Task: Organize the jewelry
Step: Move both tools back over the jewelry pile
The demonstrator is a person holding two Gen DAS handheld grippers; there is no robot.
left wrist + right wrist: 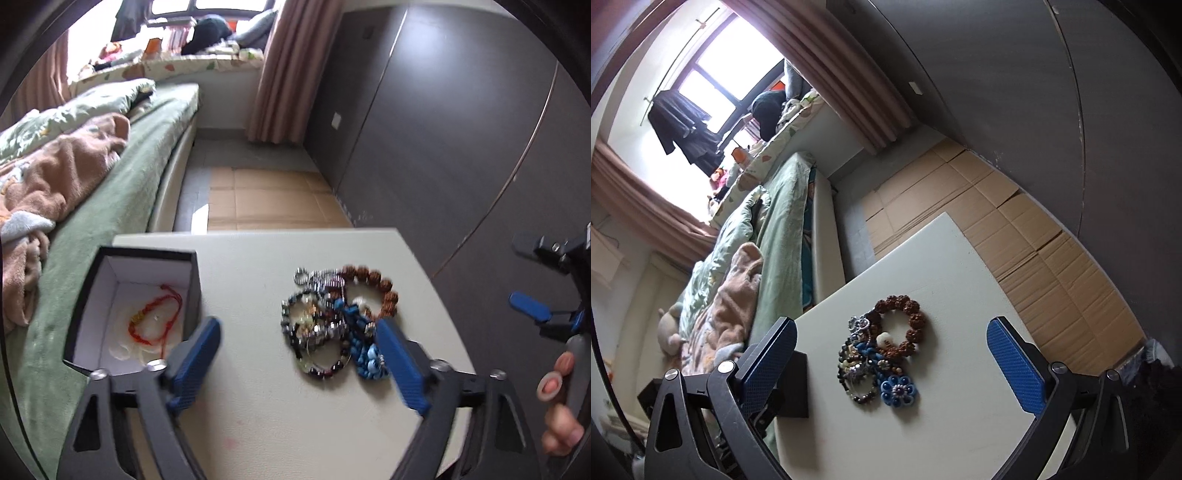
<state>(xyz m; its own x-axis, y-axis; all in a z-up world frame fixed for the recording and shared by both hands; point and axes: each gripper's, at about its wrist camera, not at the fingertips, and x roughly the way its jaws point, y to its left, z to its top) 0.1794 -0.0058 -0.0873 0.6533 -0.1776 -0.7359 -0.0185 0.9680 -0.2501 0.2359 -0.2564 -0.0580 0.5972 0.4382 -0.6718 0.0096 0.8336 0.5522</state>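
Note:
A heap of bead bracelets (pixel 334 319) lies on the white table (pixel 258 406): a brown bead ring (pixel 384 291), a blue bead piece (pixel 365 354), dark and silver strands. A black box (pixel 122 317) with a white inside stands at the table's left and holds a red cord bracelet (pixel 155 321). My left gripper (pixel 299 332) is open and empty, above the table between box and heap. My right gripper (pixel 892 332) is open and empty, above the heap (pixel 882 358); it also shows at the right edge of the left wrist view (pixel 532 308). The box corner (pixel 796 384) shows behind its left finger.
A bed with a green sheet (pixel 110 206) and a brown blanket (pixel 55 166) runs along the table's left side. A dark wardrobe wall (pixel 424 129) stands to the right. Flattened cardboard (pixel 1015 236) covers the floor beyond the table. A curtained window is at the back.

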